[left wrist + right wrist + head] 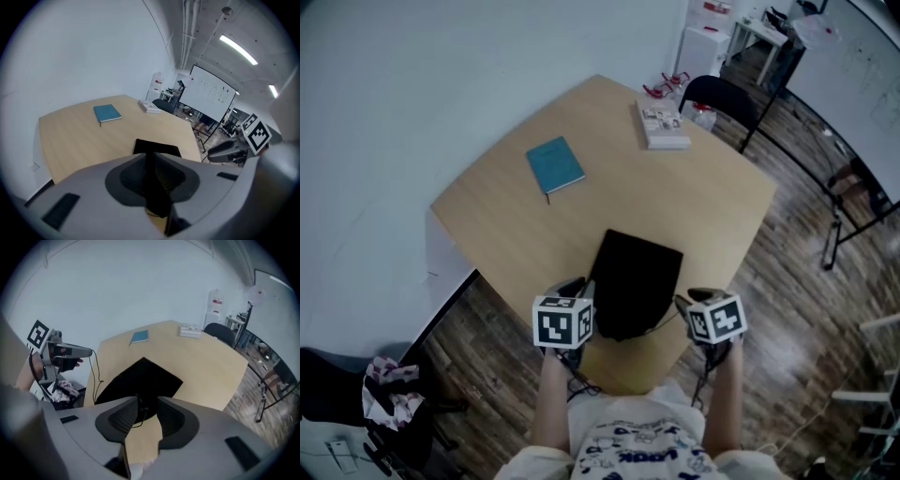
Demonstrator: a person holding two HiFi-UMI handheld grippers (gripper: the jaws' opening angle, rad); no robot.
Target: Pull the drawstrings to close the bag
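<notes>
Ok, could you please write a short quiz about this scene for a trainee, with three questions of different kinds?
1. True or false: the teal rectangular notebook lies on the light wooden table, apart from the flat black fabric bag.
2. Multiple choice: what passes between the jaws of the right gripper?
A) a thin black drawstring
B) a red pen
C) nothing
3. Short answer: are that gripper's jaws apart or pressed together?

Key: 1 true; 2 A; 3 apart, not pressing on the drawstring.
</notes>
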